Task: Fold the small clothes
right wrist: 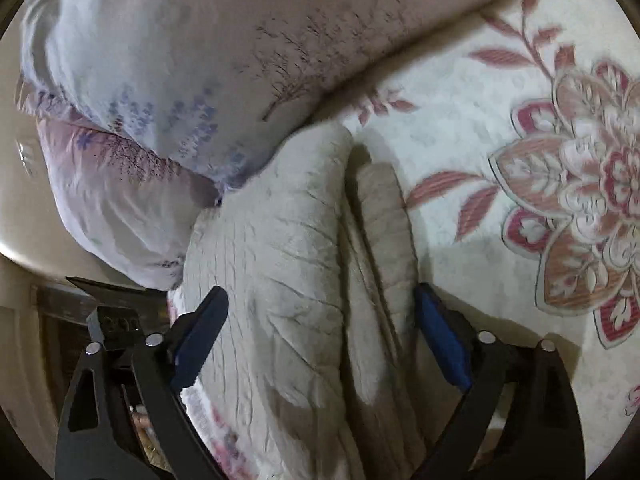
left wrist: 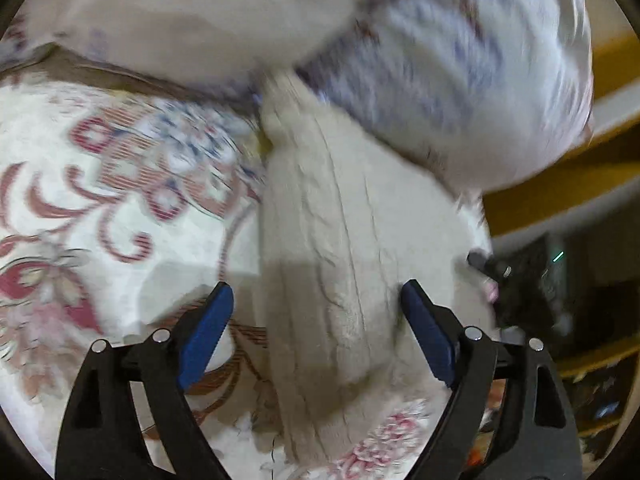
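Note:
A cream ribbed knit garment (left wrist: 320, 216) lies folded into a long strip on a floral bedspread (left wrist: 100, 168). It also shows in the right wrist view (right wrist: 288, 264), with a second narrow fold (right wrist: 384, 216) beside the main one. My left gripper (left wrist: 318, 296) is open, its blue pads astride the garment's near end. My right gripper (right wrist: 320, 300) is open too, its pads on either side of the garment. The other gripper's black tip (left wrist: 486, 266) shows at the garment's right edge in the left wrist view.
Large white pillows with purple flower print (left wrist: 460, 92) press against the garment's far end; they also show in the right wrist view (right wrist: 160, 92). A yellow wooden bed frame (left wrist: 560, 184) and the bed's edge lie to the right. The bedspread (right wrist: 520, 160) spreads to the right.

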### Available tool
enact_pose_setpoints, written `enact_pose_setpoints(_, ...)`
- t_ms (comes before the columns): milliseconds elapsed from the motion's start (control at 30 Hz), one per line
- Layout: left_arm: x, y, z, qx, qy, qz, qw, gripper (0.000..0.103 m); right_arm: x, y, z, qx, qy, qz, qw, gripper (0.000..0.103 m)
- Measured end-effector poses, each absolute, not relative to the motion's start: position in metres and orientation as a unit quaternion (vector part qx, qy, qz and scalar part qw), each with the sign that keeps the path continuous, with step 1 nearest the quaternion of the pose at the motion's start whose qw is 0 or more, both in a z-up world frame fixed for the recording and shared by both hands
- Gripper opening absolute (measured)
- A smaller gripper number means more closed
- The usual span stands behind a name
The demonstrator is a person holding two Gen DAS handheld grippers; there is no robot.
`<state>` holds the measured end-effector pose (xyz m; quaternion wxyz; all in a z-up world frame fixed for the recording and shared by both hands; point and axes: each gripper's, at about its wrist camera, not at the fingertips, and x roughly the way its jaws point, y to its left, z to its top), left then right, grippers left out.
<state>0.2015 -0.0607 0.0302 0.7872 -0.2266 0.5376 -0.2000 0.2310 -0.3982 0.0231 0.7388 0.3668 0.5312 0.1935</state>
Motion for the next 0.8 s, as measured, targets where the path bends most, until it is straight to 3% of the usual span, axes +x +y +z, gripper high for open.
enact_pose_setpoints(67, 0.202, -0.069, 0.025, -0.228, 0.526, -0.202, 0.794, 0.081, 0.224, -0.395, 0.019, 0.368, 0.532, 0.192, 0.738, 0.043)
enact_pose_setpoints(100, 0.202, -0.072, 0.025, -0.237, 0.522, -0.212, 0.791, 0.063, 0.221, -0.395, 0.017, 0.382, 0.529, 0.197, 0.731, 0.035)
enact_pose_setpoints(200, 0.201, -0.060, 0.038, -0.241, 0.509, -0.239, 0.791, 0.039, 0.204, -0.394, 0.034, 0.397, 0.499, 0.205, 0.743, 0.030)
enact_pose_setpoints(267, 0.190, -0.042, 0.059, -0.227, 0.488, -0.271, 0.798, 0.037, 0.192, -0.380, 0.053, 0.398, 0.476, 0.233, 0.749, 0.029)
enact_pose_setpoints(367, 0.162, -0.001, 0.086, -0.194, 0.450, -0.270, 0.829, 0.039, 0.179, -0.346, 0.071, 0.379, 0.459, 0.282, 0.752, 0.029)
enact_pose_setpoints(433, 0.154, 0.017, 0.084, -0.162, 0.448, -0.238, 0.846, 0.051, 0.178, -0.320, 0.064, 0.347, 0.470, 0.291, 0.757, 0.030)
enact_pose_setpoints(500, 0.154, 0.018, 0.062, -0.064, 0.469, -0.162, 0.866, 0.055, 0.186, -0.296, 0.042, 0.298, 0.523, 0.255, 0.756, 0.038)
enact_pose_setpoints(567, 0.147, 0.028, 0.051, -0.065, 0.471, -0.146, 0.868, 0.057, 0.188, -0.289, 0.026, 0.278, 0.551, 0.205, 0.760, 0.050)
enact_pose_setpoints(633, 0.135, 0.039, 0.060, -0.082, 0.455, -0.130, 0.877, 0.072, 0.177, -0.297, 0.041, 0.276, 0.523, 0.164, 0.790, 0.050)
enact_pose_setpoints(733, 0.109, 0.045, 0.077, -0.071, 0.420, -0.114, 0.898, 0.081, 0.146, -0.305, 0.085, 0.274, 0.430, 0.169, 0.843, 0.050)
enact_pose_setpoints(800, 0.097, 0.045, 0.078, -0.070, 0.415, -0.108, 0.901, 0.088, 0.136, -0.292, 0.099, 0.279, 0.405, 0.220, 0.843, 0.057)
